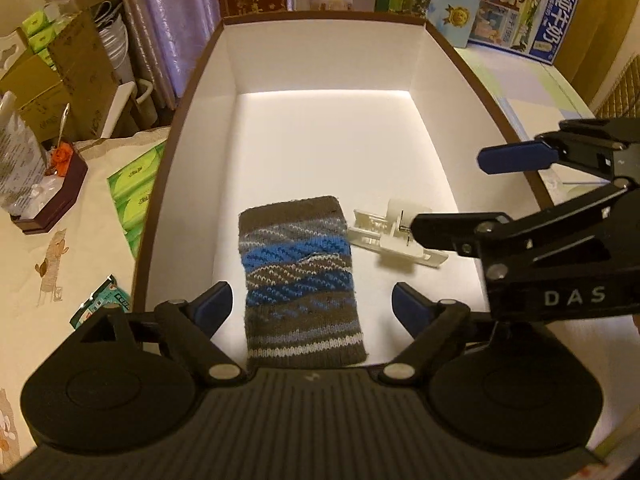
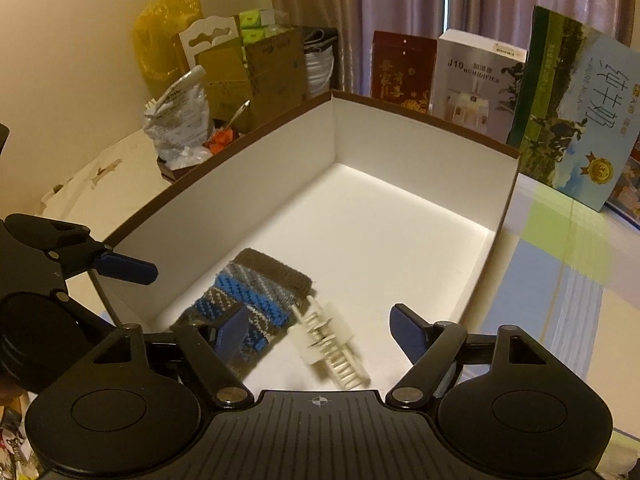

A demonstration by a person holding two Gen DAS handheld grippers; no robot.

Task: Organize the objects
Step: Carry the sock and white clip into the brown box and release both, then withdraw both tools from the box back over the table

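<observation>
Your left tool (image 1: 312, 308) hangs over the near end of the box (image 1: 192, 92) w/ both pads spread wide, released, nothing gripped. The knit pouch (image 1: 300, 276) lies flat on the white box floor directly btwn and beyond those pads, not touched by either. Your right tool (image 2: 316, 326) is also released: pads apart, one over the pouch's (image 2: 248, 300) near corner, the other clear on the right. The white plastic clip (image 2: 328, 344) lies on the floor btwn them, not pinched.

In the left-wrist view the clip (image 1: 396, 234) sits just right of the pouch, about level w/ its far end, close beside it. The right tool (image 1: 464, 196) reaches in from the right, one finger over the clip's right end.

Rest of the box floor, mid to far wall, is bare white. Left of the box on the desk (image 1: 80, 240): green tissue packs (image 1: 136, 196) and a small brown tray (image 1: 52, 200) of odds. Beyond the far wall: a humidifier carton (image 2: 476, 80), a red box (image 2: 402, 68), a milk carton (image 2: 576, 112), then curtains (image 2: 400, 8).
</observation>
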